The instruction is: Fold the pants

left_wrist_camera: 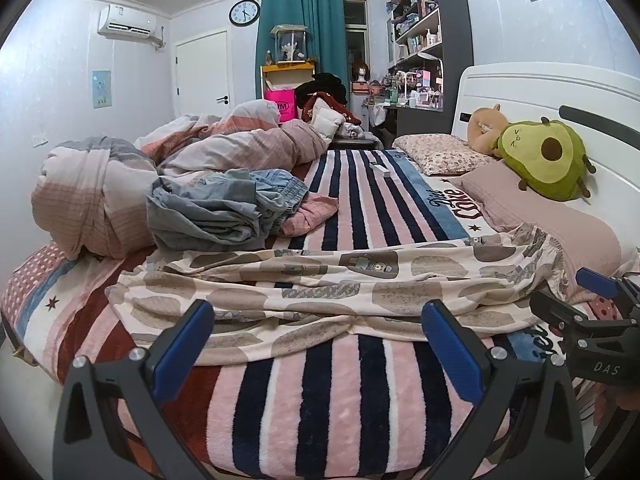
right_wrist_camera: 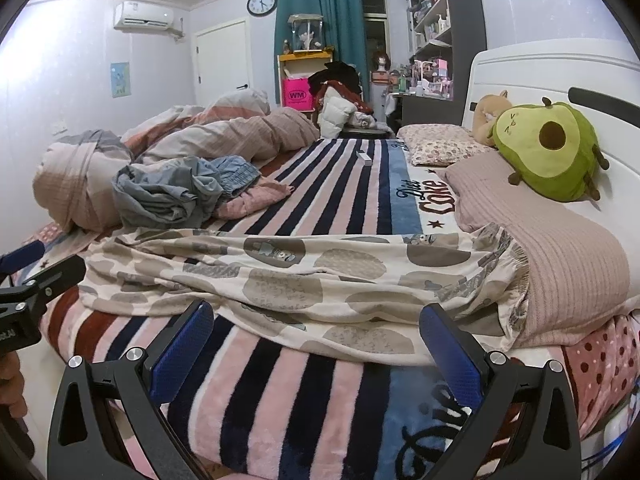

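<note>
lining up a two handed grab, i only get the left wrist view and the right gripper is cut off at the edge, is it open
Observer: Yes, the right gripper is open, with nothing clamped between its blue pads.
Operator: where is it along the pants
Observer: It sits at the near edge of the pants, toward the waistband end, which bunches against the pink pillow.

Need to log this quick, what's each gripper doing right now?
Left gripper: open, empty, near the patterned pants.
Right gripper: open, empty.
</note>
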Demonstrator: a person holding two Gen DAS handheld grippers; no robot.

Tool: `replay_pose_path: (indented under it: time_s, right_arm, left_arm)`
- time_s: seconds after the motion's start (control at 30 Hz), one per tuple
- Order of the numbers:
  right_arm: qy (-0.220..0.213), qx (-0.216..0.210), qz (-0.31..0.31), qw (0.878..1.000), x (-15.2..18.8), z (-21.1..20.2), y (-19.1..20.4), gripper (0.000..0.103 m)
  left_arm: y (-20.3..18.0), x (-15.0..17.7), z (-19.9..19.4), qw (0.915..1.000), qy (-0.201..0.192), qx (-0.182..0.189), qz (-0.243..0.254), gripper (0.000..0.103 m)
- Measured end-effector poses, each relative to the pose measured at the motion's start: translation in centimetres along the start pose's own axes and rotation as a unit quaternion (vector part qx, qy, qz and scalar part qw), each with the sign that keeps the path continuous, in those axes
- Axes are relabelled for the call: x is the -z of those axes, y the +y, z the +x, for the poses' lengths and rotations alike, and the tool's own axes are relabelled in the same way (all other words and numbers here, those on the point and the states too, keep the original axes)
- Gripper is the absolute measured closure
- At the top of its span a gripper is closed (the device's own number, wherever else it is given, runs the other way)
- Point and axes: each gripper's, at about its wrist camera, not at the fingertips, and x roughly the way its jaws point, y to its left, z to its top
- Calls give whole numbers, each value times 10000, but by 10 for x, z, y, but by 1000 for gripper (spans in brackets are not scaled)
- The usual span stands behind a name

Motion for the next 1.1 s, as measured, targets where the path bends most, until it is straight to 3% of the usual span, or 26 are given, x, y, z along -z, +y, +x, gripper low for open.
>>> replay_pose_path:
  time_s: [1.1]
  right_arm:
    - [-331, 160, 62, 9993, -1, -56, -3, 0]
  left_arm:
    - [-4, 1, -42, 9995, -292, 78, 26, 1]
